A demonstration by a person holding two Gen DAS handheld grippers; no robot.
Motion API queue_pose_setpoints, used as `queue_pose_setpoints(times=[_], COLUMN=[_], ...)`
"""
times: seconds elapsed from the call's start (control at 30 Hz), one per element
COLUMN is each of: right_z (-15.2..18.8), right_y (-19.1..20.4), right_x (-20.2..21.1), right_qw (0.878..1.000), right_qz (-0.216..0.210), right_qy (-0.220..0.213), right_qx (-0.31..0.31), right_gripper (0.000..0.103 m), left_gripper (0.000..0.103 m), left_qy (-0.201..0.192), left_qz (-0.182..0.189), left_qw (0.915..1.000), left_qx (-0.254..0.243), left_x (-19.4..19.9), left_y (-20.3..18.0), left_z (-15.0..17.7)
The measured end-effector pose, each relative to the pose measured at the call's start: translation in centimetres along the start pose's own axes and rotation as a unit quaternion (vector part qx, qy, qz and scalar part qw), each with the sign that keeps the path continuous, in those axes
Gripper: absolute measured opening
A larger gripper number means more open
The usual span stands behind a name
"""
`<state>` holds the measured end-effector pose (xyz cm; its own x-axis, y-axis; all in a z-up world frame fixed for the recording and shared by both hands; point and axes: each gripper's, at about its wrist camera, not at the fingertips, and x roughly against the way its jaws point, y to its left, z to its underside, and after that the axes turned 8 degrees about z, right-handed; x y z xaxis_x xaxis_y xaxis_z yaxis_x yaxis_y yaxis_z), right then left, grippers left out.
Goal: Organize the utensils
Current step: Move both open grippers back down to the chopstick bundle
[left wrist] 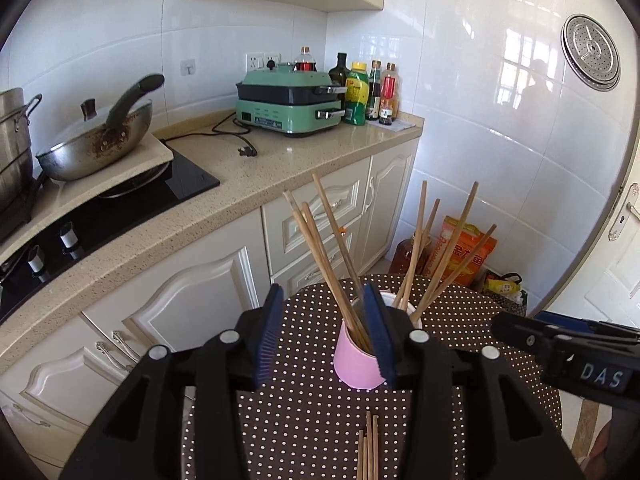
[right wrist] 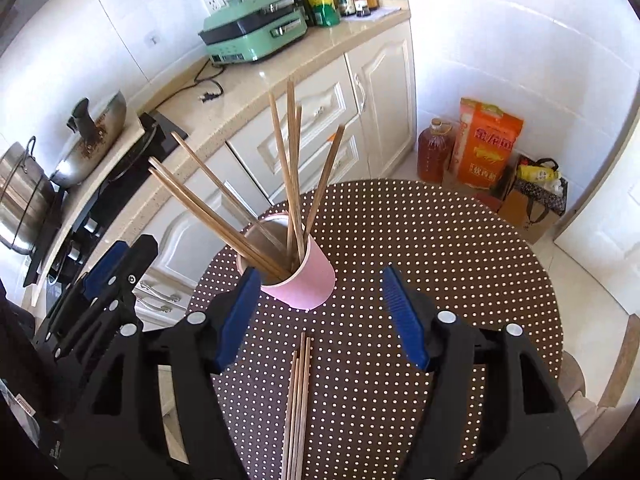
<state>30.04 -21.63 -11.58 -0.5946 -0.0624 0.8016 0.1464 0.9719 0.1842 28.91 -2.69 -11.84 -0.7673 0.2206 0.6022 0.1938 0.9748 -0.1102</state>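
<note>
pink cup [right wrist: 298, 276]: stands upright on the dotted tabletop [right wrist: 440, 260], near its edge toward the kitchen counter [right wrist: 248, 80]; the base is partly cut off behind the left-hand blue pad in the right wrist view, and in the left wrist view the right-hand pad hides one side of it.
chopsticks in cup [right wrist: 288, 168]: about seven brown sticks lean outward in two fans, three toward the stove side, four toward the cabinets; their lower ends are hidden inside the cup.
second cup [left wrist: 404, 304]: only a white rim shows behind the pink one in the left wrist view; hard to tell whether it is a separate cup.
loose chopsticks [right wrist: 298, 400]: roughly five pale sticks lie side by side on the tabletop at its near edge, their near ends cut off by the frame.
left gripper [left wrist: 324, 332]: fingers spread, nothing pinched.
right gripper [right wrist: 324, 312]: fingers spread wide above the tabletop, holding nothing.
counter: one green cooker [right wrist: 252, 32], about six bottles, one wok.
</note>
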Motion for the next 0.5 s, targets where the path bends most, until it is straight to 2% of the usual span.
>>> queue_pose_setpoints(times=[0.3, 0.5], right_z=[1.3, 2.7], right_y=[-0.6, -1.1], right_x=[4.0, 5.7], right_qw=[0.999, 0.998], right_qz=[0.009, 0.008], right_qy=[-0.040, -0.052], right_qx=[0.019, 0.037], right_gripper=[0.075, 0.083], left_gripper=[0.054, 0.062], left_qy=[-0.024, -0.025], left_qz=[-0.007, -0.017], left_qw=[0.9996, 0.9994], left_qx=[-0.012, -0.020], left_x=[4.4, 6.6], left_y=[-1.1, -1.7], left_z=[0.4, 1.5])
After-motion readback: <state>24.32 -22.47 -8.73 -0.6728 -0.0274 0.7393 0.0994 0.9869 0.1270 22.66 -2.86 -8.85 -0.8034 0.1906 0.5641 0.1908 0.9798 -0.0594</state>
